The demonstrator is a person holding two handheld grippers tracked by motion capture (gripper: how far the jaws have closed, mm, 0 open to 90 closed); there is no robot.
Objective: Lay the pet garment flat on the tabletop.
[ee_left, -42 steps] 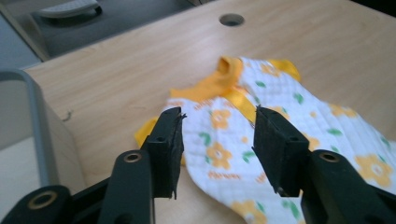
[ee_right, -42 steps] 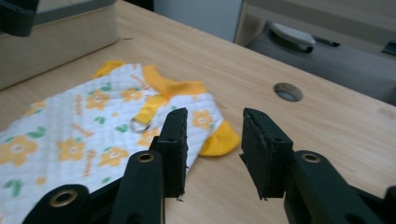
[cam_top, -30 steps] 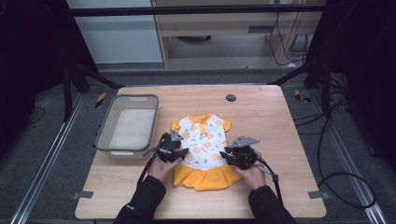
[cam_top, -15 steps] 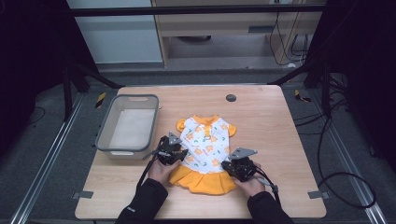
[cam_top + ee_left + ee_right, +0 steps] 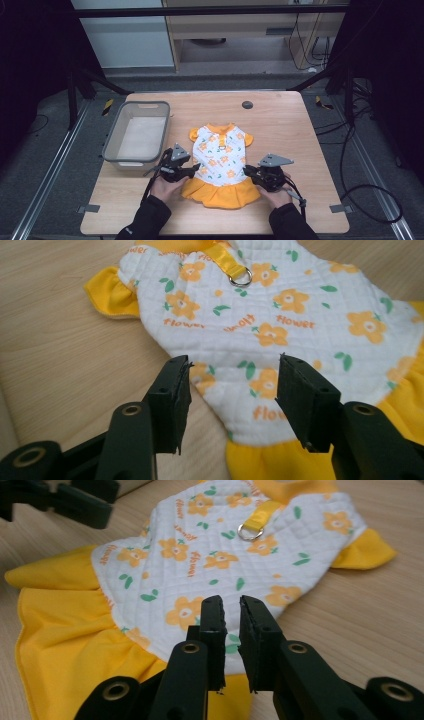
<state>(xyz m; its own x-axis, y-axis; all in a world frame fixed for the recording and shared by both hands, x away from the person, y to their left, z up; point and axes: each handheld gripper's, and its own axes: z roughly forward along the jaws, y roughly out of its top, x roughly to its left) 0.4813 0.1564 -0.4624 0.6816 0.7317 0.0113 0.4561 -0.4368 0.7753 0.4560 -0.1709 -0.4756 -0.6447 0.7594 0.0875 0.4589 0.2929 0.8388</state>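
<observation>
A small quilted dress (image 5: 220,150), white with orange flowers and a yellow ruffled skirt, lies flat on the wooden table (image 5: 280,125). My left gripper (image 5: 196,167) is at the dress's left waist edge. In the left gripper view its jaws (image 5: 232,365) stand wide open just above that edge of the dress (image 5: 280,315), holding nothing. At the right waist edge, my right gripper (image 5: 247,171) has its jaws (image 5: 231,602) drawn together with only a thin slit. They hover over the dress (image 5: 200,555) with no fabric pinched. A metal ring (image 5: 247,531) hangs on the yellow strap.
A grey plastic bin (image 5: 112,150) stands at the table's left, close to my left hand. A small dark disc (image 5: 247,104) is set in the tabletop near the far edge. The left gripper's jaws (image 5: 75,502) show far off in the right gripper view.
The dress has been spread flatter, and its skirt is now fanned out toward the near edge. My right gripper dipped toward the hem, then drew back to the right of the waist.
</observation>
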